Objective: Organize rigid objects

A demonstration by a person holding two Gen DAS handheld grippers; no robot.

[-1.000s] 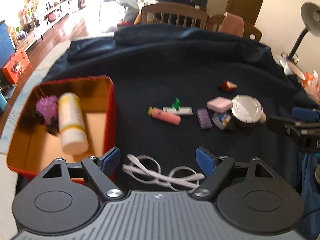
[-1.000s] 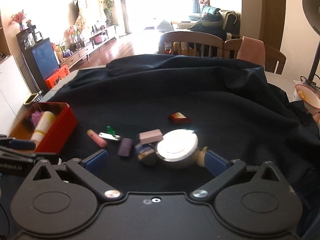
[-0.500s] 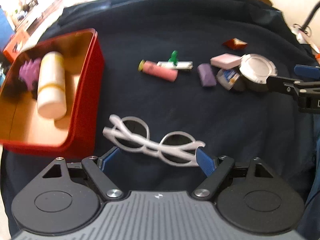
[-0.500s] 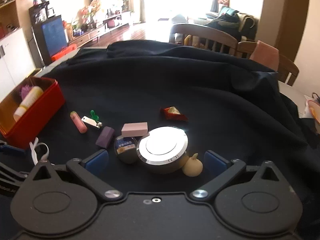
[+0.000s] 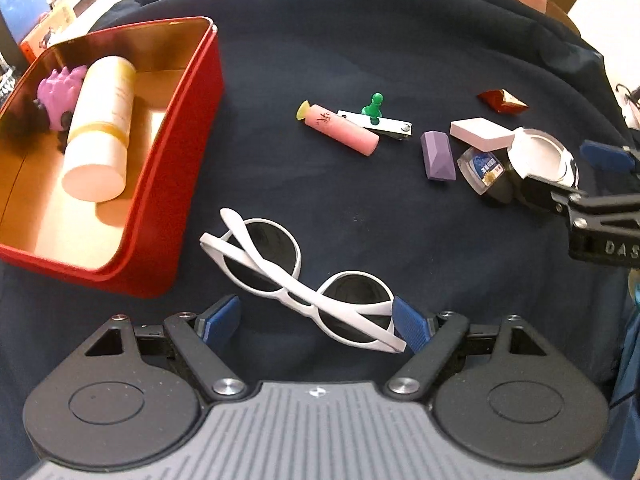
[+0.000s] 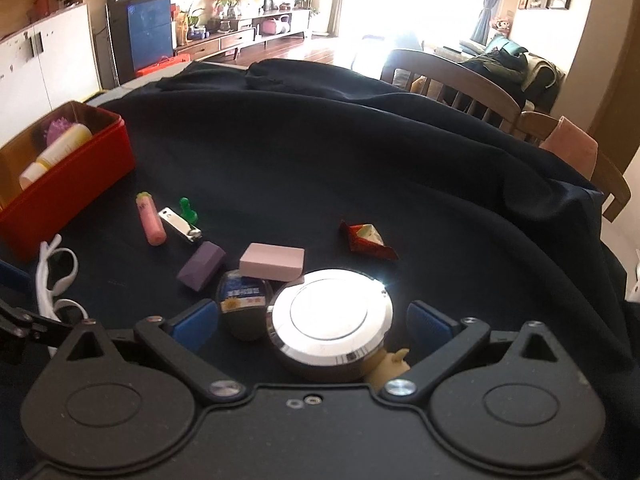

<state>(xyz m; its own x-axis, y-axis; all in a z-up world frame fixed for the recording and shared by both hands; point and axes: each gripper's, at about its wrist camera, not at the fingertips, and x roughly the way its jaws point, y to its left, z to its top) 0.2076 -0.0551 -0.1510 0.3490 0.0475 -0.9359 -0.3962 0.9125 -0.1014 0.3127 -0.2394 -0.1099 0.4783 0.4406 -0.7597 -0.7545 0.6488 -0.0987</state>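
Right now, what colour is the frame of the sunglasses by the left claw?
White, with dark lenses; the sunglasses show best in the left wrist view.

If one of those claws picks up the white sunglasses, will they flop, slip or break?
The white sunglasses look like rigid plastic, so probably stiff and light. Their arms lie folded and crossed, so one might swing open when lifted. The thin frame and dark lenses could slip or scratch under a hard squeeze; the left claw stands open around them.

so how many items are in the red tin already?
2 visible in the red tin: a cream bottle lying along the middle, a purple spiky toy beside it at the far corner. Others may be hidden.
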